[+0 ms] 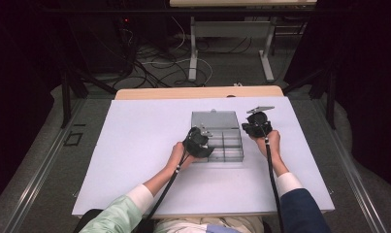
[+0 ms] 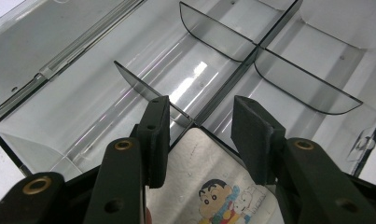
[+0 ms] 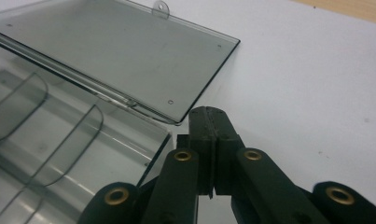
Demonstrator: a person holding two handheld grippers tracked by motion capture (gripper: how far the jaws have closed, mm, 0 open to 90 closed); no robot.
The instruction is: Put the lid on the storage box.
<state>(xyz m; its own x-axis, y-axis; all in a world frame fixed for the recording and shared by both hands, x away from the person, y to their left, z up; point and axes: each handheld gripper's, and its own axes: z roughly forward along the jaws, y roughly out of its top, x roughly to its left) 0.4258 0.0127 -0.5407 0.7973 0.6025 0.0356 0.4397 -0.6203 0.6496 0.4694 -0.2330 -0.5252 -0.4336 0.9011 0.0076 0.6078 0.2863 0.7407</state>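
Observation:
A clear grey plastic box with several compartments lies open on the white tabletop, its lid flat behind it. My left gripper hovers over the box's left end. In the left gripper view its jaws are shut on a silvery packet printed with a cartoon figure, held above the curved dividers. My right gripper sits just off the box's right end. In the right gripper view the right gripper is shut with nothing between its pads, beside the lid's corner.
The white sheet covers a wooden table whose far edge shows beyond it. Wide bare surface lies left of and in front of the box. Behind the table, cables and a desk's white legs stand on the floor.

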